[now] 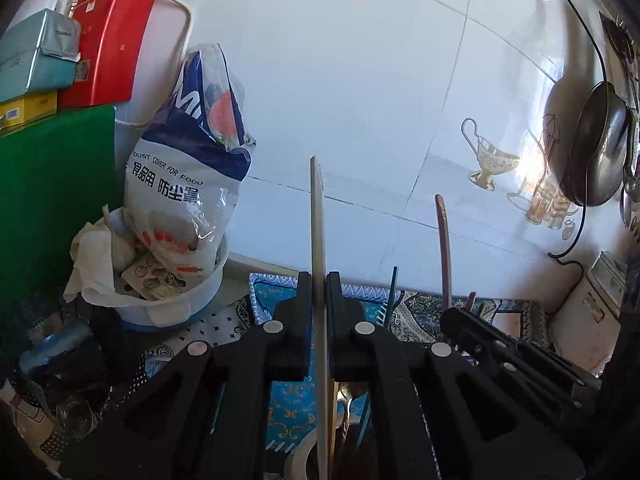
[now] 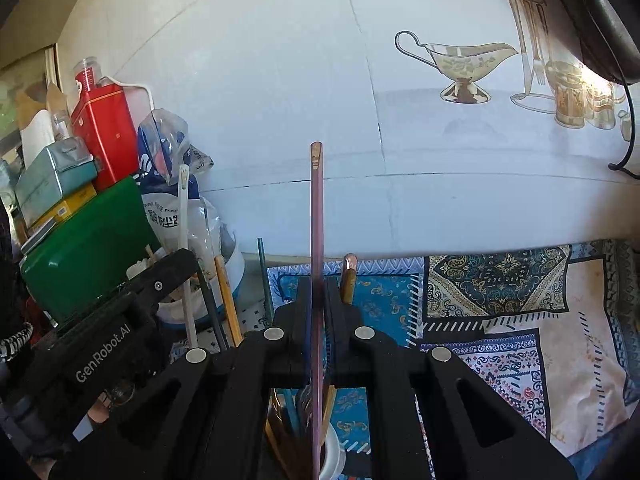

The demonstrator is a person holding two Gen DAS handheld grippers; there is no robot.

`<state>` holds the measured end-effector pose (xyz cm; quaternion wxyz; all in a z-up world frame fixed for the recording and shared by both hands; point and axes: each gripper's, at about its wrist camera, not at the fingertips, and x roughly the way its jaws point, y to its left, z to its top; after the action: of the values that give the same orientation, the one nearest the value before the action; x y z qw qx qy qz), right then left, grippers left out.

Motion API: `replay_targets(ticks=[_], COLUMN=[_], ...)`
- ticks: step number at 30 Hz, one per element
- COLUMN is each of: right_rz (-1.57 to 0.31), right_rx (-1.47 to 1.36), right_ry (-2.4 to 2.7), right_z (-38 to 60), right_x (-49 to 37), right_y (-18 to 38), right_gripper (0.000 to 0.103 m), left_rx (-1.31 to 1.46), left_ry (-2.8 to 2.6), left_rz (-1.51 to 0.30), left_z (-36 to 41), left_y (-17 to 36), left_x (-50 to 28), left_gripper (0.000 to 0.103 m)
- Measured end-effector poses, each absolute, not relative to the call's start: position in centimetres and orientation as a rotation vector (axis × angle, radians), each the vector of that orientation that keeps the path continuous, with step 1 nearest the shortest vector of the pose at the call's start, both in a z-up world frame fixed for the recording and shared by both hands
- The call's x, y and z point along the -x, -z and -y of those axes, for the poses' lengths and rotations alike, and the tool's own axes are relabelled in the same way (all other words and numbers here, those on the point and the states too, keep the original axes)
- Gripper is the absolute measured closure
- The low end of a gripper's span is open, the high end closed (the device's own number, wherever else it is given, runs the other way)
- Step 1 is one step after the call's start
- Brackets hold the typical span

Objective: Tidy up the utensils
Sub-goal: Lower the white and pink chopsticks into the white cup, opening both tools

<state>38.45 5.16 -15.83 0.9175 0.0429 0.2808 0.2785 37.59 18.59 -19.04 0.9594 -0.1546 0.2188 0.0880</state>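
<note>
Left gripper [image 1: 319, 280]: jaws together, clamped on a pale utensil [image 1: 318, 216] held upright, handle end up. Right gripper [image 2: 319, 284]: jaws together, clamped on a pink utensil [image 2: 316, 208], also upright. Both shafts run down between the jaws toward a white cup [image 2: 334, 456] at the near edge, which already holds several other handles. The two grippers stand just beside each other over the patterned cloth [image 2: 500, 300].

Risks, as judged:
- Both lower ends appear to sit in or over the same cup. A sideways pull on either shaft could tip the cup.
- The grip is narrow and on a flat shaft. A tilt of either gripper could let the utensil pivot or slip.
- The grippers are close. Moving both together could knock them into each other.

View differences:
- The right view shows the left gripper's body [image 2: 120, 320] at left, plus a yellow stick [image 2: 228, 300] and a copper handle [image 2: 349, 276].
- The left view shows the pan [image 1: 600, 144] hanging on the far-right wall and the white bowl [image 1: 176, 304] under the bag [image 1: 188, 168] in full.
- Neither view shows the working ends of the held utensils.
</note>
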Motion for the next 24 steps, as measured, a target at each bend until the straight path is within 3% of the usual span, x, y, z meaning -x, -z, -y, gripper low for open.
replay_targets(ticks=[10,18,24], right_rz=[-0.569,-0.537,-0.531], right_rx=[-0.076,-0.078,-0.081], right_ry=[-0.597,-0.588,-0.575], right_z=[-3.7,-2.4,-2.0], right_x=[-37.0,-36.0,-36.0], right_y=[14.2,12.9,13.0], right_gripper=[0.098,0.098,0.098], left_rx=[0.288,0.281,0.274], left_ry=[-0.143,-0.149,-0.147], left_rz=[-0.523,-0.366,-0.366], left_z=[-17.4,-16.9,-16.7], left_y=[19.2,15.0,17.3], left_x=[-36.9,-36.3,-38.2], left_gripper=[0.099,0.099,0.099])
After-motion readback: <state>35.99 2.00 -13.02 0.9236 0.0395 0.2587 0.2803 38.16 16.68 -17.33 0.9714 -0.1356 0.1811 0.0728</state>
